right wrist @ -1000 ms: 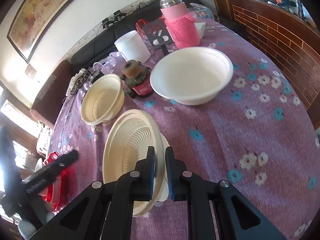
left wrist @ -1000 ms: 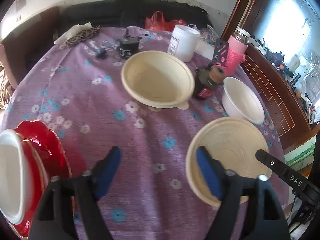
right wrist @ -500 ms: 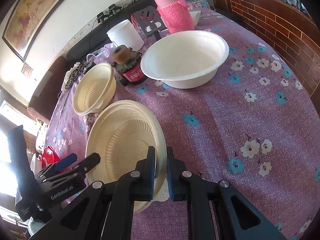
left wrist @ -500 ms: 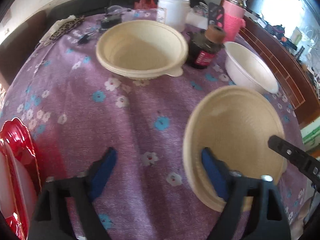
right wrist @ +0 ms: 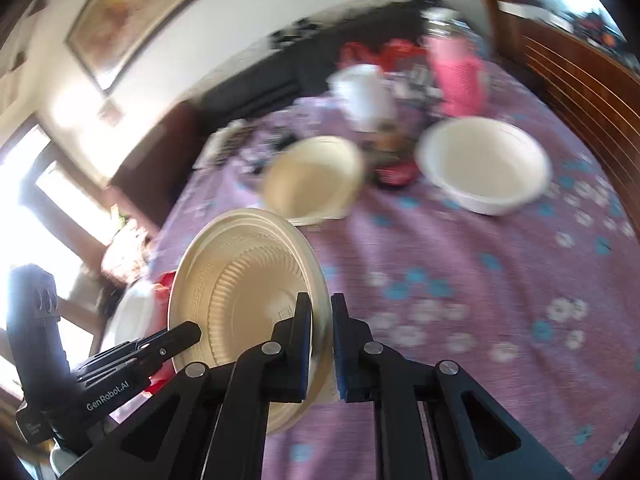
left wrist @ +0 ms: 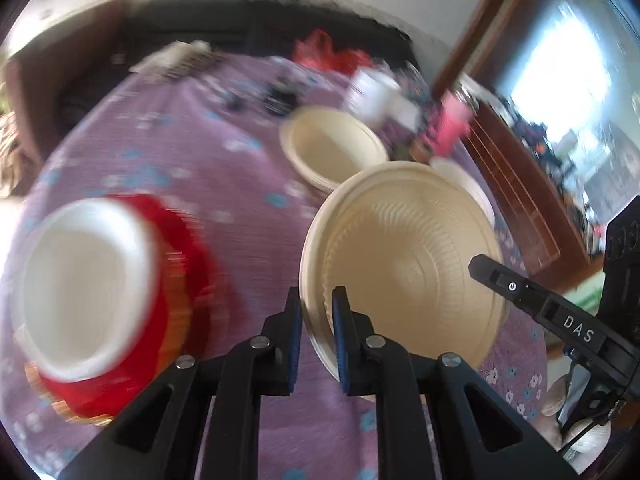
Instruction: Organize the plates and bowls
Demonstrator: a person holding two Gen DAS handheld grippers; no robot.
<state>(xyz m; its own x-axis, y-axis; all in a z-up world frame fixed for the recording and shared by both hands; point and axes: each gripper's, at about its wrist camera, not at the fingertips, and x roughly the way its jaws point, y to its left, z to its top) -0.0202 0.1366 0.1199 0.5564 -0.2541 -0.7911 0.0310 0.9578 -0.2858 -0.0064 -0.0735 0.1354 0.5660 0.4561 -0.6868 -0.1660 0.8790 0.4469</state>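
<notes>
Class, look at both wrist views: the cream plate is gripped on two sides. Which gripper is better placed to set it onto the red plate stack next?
Probably the left gripper. It pinches the cream plate on the rim nearest the red plate stack, which sits just beside it. The right gripper holds the far rim.

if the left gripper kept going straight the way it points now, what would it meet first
The left gripper is already shut on the rim of the cream ribbed plastic plate, so that comes first. Beyond it, probably the purple flowered tablecloth; depth is unclear.
</notes>
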